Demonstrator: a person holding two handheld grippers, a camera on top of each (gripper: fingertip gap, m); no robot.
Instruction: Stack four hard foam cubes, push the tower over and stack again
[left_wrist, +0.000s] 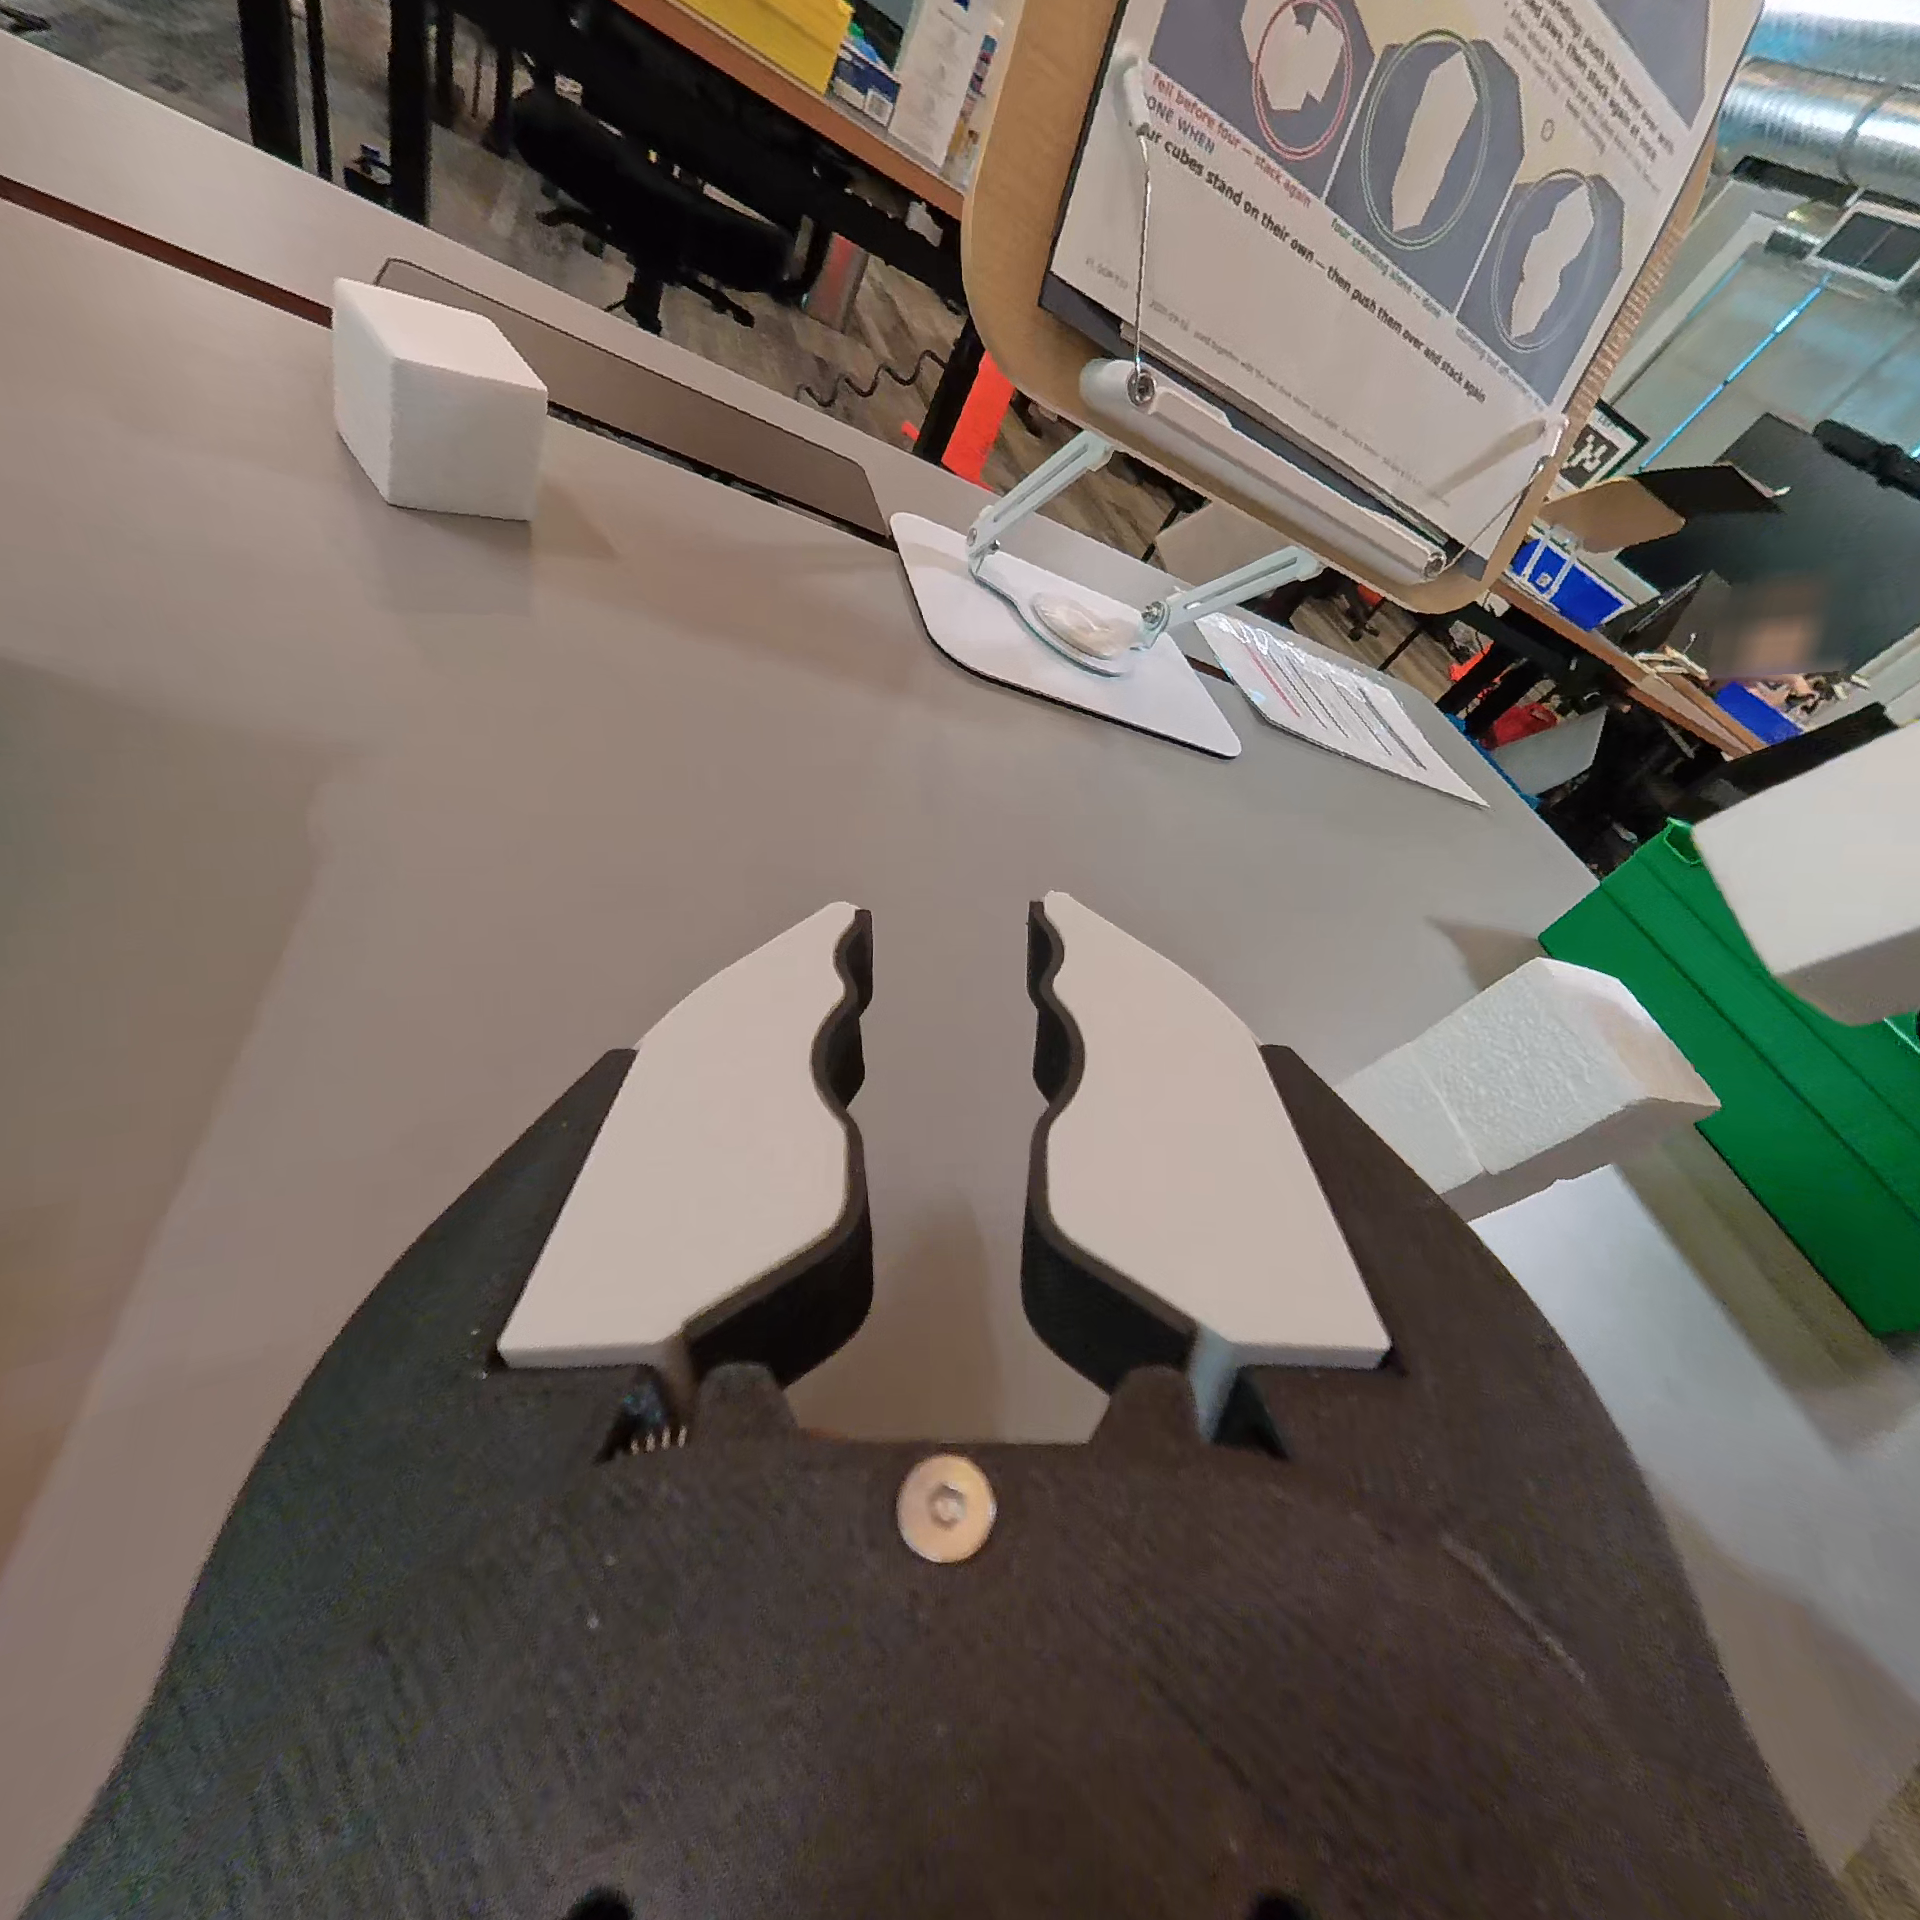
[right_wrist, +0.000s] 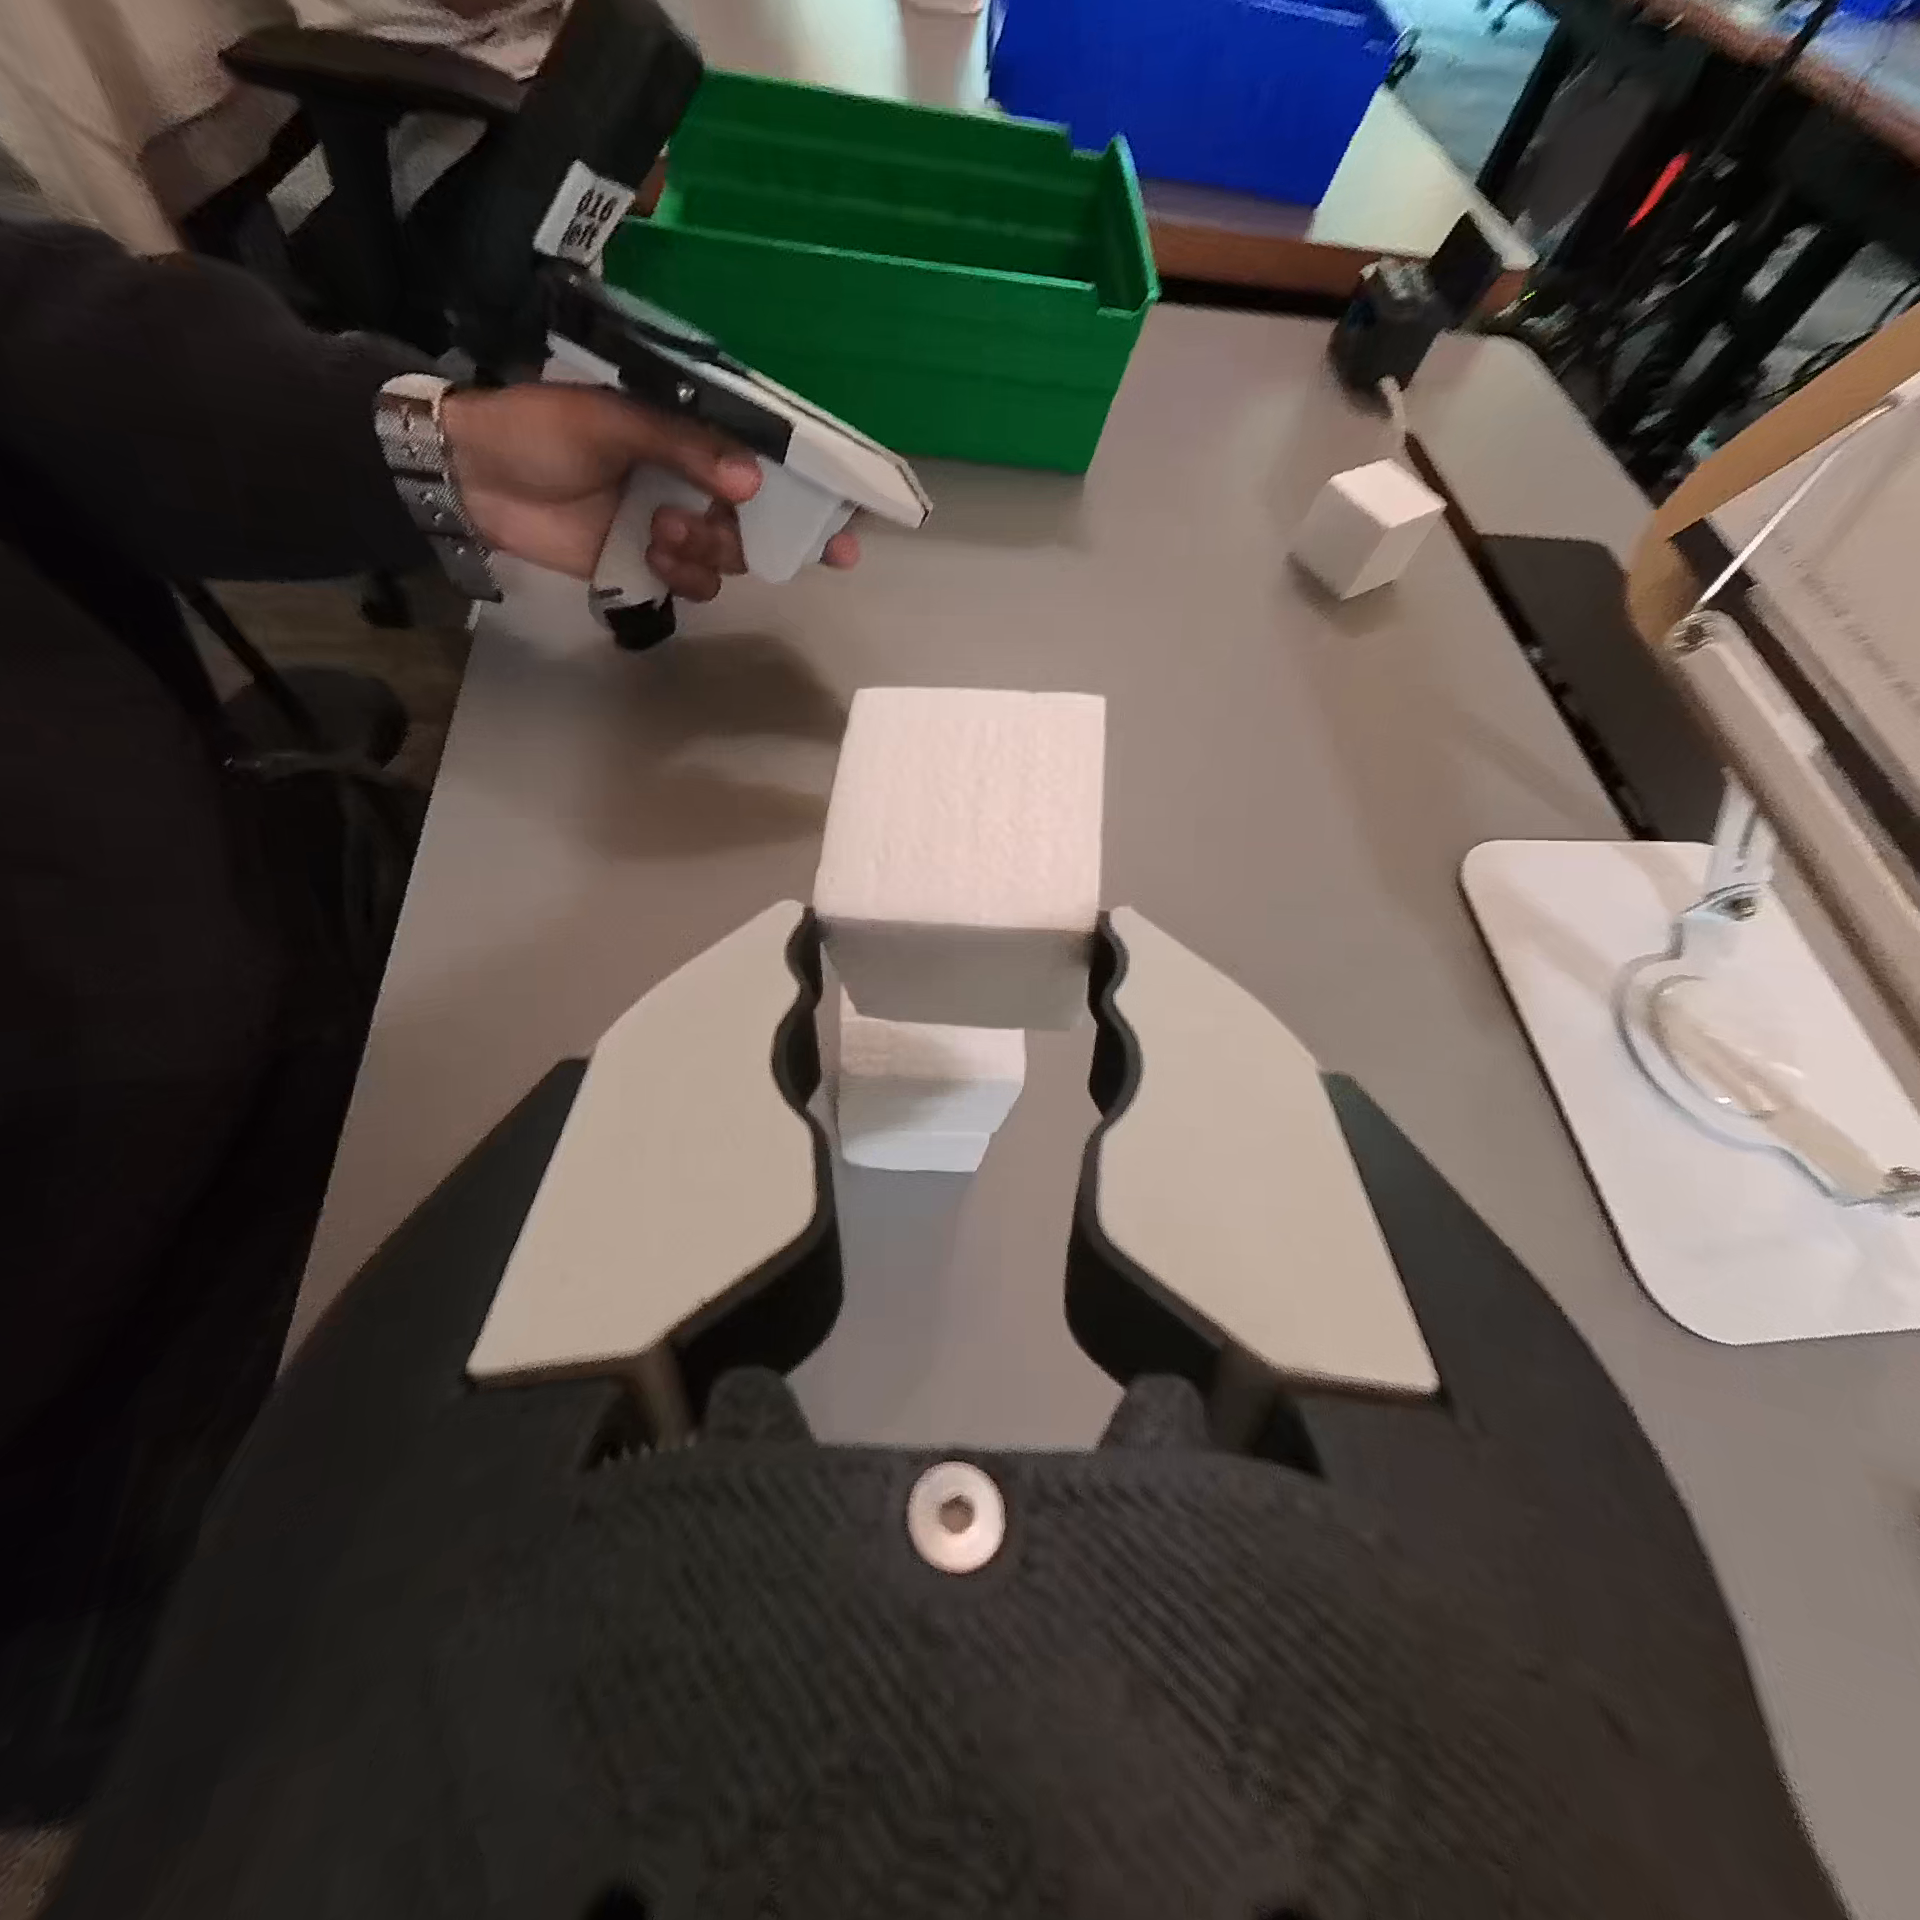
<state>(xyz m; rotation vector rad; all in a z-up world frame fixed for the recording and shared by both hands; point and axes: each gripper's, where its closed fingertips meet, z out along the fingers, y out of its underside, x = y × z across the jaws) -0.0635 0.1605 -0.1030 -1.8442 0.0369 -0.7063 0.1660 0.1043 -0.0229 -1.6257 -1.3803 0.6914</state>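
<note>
My right gripper (right_wrist: 956, 925) is shut on a white foam cube (right_wrist: 961, 810) and holds it just above a second white foam cube (right_wrist: 925, 1101) that rests on the grey table (right_wrist: 1247, 727). A third white cube (right_wrist: 1366, 540) sits farther back on the right. My left gripper (left_wrist: 948, 914) is open and empty above the table. It also shows in the right wrist view (right_wrist: 894, 488), held by a hand to the left of the cubes. In the left wrist view, the resting cube (left_wrist: 1527, 1081) and the held cube (left_wrist: 1829, 862) are at the right, and the third cube (left_wrist: 436, 400) is at the far left.
A green bin (right_wrist: 894, 312) stands at the table's far side, with a blue bin (right_wrist: 1184, 83) behind it. A document stand (left_wrist: 1299, 260) with a white base plate (left_wrist: 1174, 707) holds a printed sheet. A laminated sheet (left_wrist: 1340, 707) lies beside the base. A dark sleeve (right_wrist: 156, 436) is at the left. The grippers' ends are close to 25 cm from one another.
</note>
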